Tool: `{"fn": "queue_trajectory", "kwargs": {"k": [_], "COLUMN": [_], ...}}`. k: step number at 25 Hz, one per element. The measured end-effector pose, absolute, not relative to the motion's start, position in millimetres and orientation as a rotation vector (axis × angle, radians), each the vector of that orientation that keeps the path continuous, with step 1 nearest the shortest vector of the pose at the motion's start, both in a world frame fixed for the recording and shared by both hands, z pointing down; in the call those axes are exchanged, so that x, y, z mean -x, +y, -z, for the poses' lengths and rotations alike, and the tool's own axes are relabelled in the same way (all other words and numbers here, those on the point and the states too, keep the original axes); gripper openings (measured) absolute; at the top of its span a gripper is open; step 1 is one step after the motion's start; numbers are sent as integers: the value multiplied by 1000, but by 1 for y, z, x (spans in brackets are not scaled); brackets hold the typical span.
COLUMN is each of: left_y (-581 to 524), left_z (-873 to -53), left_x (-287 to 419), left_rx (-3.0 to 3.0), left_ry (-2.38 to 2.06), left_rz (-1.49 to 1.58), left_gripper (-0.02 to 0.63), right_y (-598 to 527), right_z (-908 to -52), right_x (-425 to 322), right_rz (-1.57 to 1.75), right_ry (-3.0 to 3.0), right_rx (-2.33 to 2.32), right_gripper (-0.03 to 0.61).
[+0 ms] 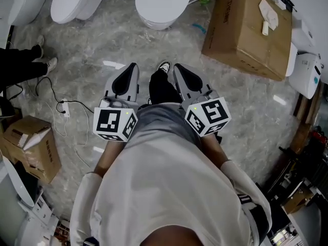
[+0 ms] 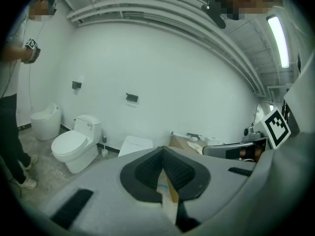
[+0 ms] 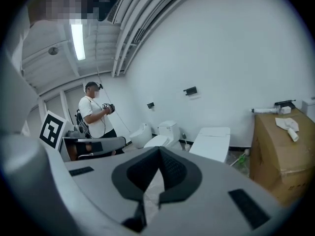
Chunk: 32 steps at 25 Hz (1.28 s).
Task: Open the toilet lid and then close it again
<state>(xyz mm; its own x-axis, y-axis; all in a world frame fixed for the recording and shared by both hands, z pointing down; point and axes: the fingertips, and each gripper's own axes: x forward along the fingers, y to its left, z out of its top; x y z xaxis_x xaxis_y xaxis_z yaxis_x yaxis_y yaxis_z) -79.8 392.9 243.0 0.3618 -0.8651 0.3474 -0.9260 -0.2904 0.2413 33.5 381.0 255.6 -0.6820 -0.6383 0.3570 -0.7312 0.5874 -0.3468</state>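
Observation:
Several white toilets stand along the far wall, all with lids down. The nearest toilet (image 1: 163,4) is straight ahead of me at the top of the head view; it shows as a flat white lid (image 2: 136,143) in the left gripper view and again (image 3: 212,142) in the right gripper view. My left gripper (image 1: 133,66) and right gripper (image 1: 177,68) are held side by side at waist height, well short of it. Both are shut with nothing between the pads, seen for the left gripper (image 2: 163,151) and the right gripper (image 3: 158,150).
A large cardboard box (image 1: 251,29) sits to the right of the near toilet. Another toilet (image 1: 77,1) stands to its left. A cable and power strip (image 1: 65,108) lie on the floor at left, near a smaller box (image 1: 31,145). Another person (image 3: 96,114) stands at the left.

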Motion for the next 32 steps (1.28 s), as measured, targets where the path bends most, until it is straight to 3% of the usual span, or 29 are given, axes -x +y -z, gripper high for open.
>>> {"fn": "queue_trajectory", "kwargs": {"k": [18, 32], "left_y": [221, 120], "left_z": [-268, -300], "left_x": [43, 111], "left_rx": [-2273, -2318], "left_ry": [-1375, -1161], "left_rz": [-337, -334], "left_gripper": [6, 6], "right_y": [220, 148], "right_z": [-286, -298], "right_x": [-59, 4], "right_rz": [-934, -997], "right_ry": [-2546, -2400], "right_rx": [-1311, -1483], "right_gripper": [11, 11]}}
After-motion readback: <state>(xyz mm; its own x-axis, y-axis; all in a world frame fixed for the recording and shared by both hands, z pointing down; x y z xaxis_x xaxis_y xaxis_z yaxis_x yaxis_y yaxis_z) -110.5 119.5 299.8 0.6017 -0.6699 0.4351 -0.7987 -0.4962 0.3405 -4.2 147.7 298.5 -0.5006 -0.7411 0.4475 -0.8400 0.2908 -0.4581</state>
